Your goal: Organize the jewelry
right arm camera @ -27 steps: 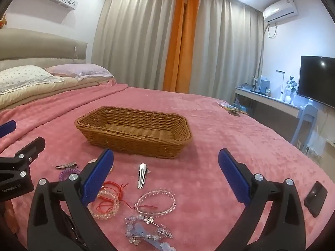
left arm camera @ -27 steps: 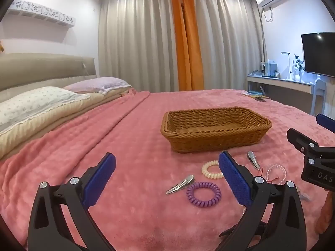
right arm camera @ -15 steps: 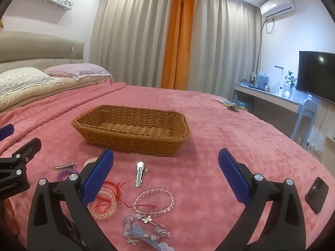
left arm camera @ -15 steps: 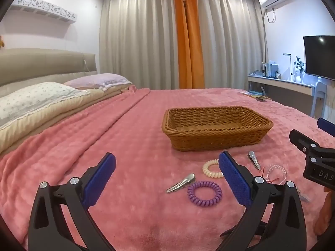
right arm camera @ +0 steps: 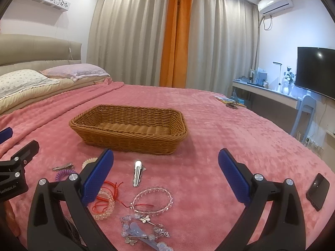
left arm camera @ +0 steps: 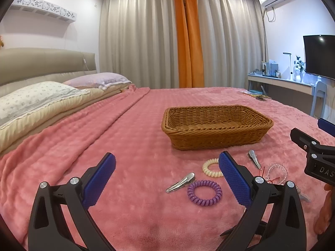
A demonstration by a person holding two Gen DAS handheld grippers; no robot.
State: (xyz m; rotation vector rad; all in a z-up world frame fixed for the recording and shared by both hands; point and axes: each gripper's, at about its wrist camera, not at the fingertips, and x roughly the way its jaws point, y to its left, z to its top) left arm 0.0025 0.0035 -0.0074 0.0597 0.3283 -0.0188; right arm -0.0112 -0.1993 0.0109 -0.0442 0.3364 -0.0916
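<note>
An empty wicker basket (left arm camera: 215, 125) (right arm camera: 129, 128) sits on the pink bed. In front of it lie a purple coil hair tie (left arm camera: 204, 192), a cream coil hair tie (left arm camera: 210, 167), and a silver clip (left arm camera: 180, 182). Another silver clip (right arm camera: 137, 173), a clear bead bracelet (right arm camera: 152, 200), a bracelet with red cord (right arm camera: 104, 205) and a butterfly bead piece (right arm camera: 144, 230) lie nearer the right gripper. My left gripper (left arm camera: 166, 175) is open and empty, above the blanket, left of the purple tie. My right gripper (right arm camera: 166, 175) is open and empty, above the silver clip and bracelets.
A black phone (right arm camera: 317, 191) lies on the blanket at the right. Pillows (left arm camera: 37, 100) and the headboard are at the left. A desk (right arm camera: 270, 93), chair and TV stand at the right wall. Small items (right arm camera: 228, 101) lie at the bed's far edge.
Both views have tilted slightly, so the basket sits a little lower in each. Both grippers stay open and the jewelry has not moved.
</note>
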